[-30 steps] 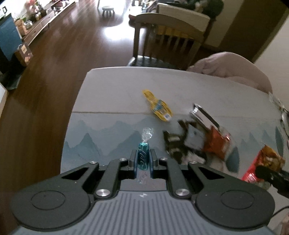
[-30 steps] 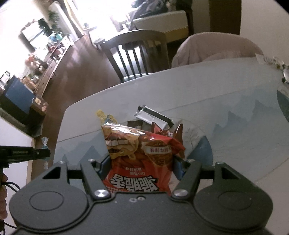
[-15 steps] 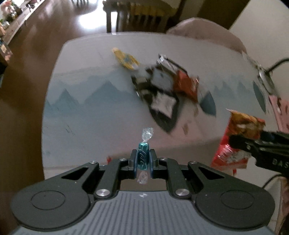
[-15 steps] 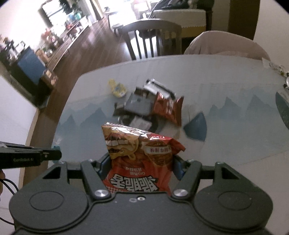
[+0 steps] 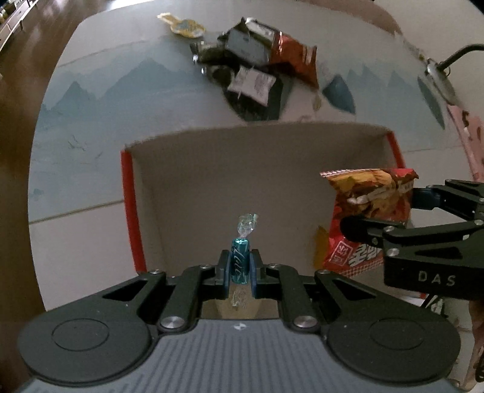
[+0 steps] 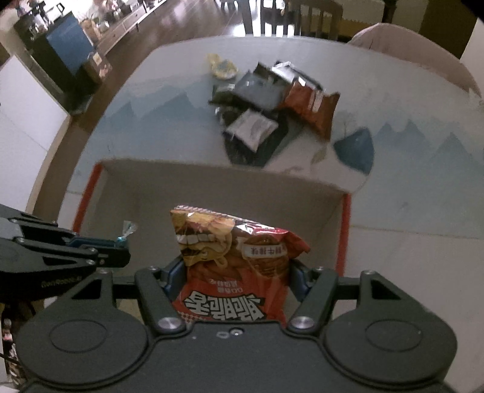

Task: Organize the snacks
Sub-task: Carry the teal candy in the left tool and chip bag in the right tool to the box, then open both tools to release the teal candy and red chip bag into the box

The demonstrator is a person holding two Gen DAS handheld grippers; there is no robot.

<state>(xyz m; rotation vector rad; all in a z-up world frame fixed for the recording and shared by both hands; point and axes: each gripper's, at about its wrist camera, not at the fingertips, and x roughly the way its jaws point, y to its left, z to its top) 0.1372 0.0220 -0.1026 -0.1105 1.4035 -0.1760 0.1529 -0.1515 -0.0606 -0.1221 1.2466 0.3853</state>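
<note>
L gripper [image 5: 239, 269] clamped tight on 1 teal wrapped candy [image 5: 240, 264], pinched mid-body, twist end up. R gripper [image 6: 234, 279] part-open, pads squeezing 1 red noodle-snack bag [image 6: 234, 263] at its sides. Both hang over 1 open cardboard box [image 5: 230, 169] w/ red outer walls, nothing seen inside it. Candy: small, hard, slick wrapper, grip the body. Bag: light, puffy, crushable, so go gentle. On table [image 5: 90, 127]: pile of approx 5 dark/red packets [image 5: 257, 66], 1 yellow packet [image 5: 186, 26] beside.
</note>
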